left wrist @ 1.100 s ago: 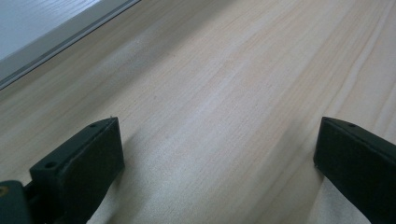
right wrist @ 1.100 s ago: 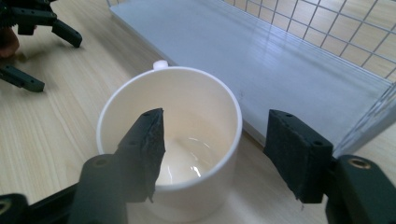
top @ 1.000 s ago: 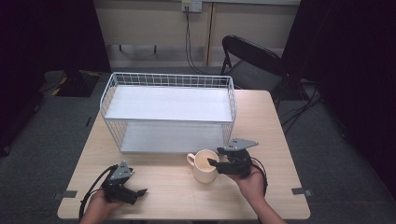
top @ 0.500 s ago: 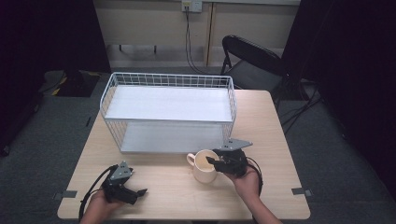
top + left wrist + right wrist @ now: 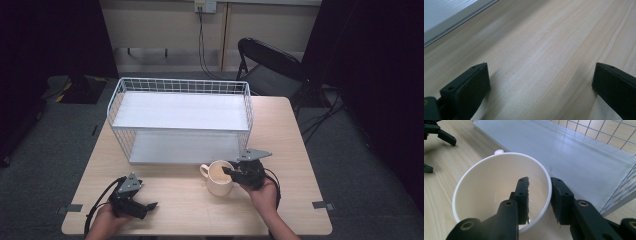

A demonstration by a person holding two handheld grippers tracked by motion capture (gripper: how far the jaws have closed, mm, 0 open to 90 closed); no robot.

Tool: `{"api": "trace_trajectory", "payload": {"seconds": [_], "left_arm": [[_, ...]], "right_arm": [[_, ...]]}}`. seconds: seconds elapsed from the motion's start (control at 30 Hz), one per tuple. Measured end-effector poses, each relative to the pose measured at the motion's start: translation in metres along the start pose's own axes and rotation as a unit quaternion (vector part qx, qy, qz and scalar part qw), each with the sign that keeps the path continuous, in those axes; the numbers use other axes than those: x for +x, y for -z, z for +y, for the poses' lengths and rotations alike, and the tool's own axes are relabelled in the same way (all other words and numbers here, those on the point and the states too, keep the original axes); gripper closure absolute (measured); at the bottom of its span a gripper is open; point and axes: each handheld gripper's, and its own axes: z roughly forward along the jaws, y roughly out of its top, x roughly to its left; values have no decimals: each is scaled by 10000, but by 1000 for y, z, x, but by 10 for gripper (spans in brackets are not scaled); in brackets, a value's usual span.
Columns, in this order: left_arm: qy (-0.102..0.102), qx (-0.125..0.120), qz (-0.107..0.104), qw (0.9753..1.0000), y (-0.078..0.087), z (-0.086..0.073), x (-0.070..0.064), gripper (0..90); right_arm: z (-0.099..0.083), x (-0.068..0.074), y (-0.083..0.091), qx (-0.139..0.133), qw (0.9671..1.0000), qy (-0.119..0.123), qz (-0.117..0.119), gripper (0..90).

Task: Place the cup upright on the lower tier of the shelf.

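Observation:
A cream mug stands on the wooden table just in front of the white wire rack. My right gripper is shut on the mug's right rim. In the right gripper view, one jaw sits inside the mug and the other outside its wall, the gripper pinching the rim. The mug's handle points left, away from the hand. My left gripper rests low at the table's front left. It is open, and the left gripper view has bare wood between the jaws of the gripper.
The rack's lower shelf lies right behind the mug, with its wire end wall to the right. Bare table stretches between the two grippers. A black folding chair stands beyond the table's far right corner.
My right gripper has edged slightly left onto the mug's rim. The mug and the left gripper have stayed in place.

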Motion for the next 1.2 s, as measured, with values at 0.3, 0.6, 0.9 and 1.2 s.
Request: {"api": "trace_trajectory", "payload": {"seconds": [0.3,0.6,0.9,1.2], "left_arm": [[0,0,-1,10000,0,0,0,10],[2,1,-1,10000,0,0,0,10],[5,5,-1,10000,0,0,0,10],[1,1,-2,10000,0,0,0,10]], "right_arm": [[0,0,-2,-86,9999,-74,-86,752],[2,3,-3,-51,9998,-10,-182,804],[0,7,-2,-87,9994,123,-325,815],[1,5,3,-242,9992,-67,-312,816]]}}
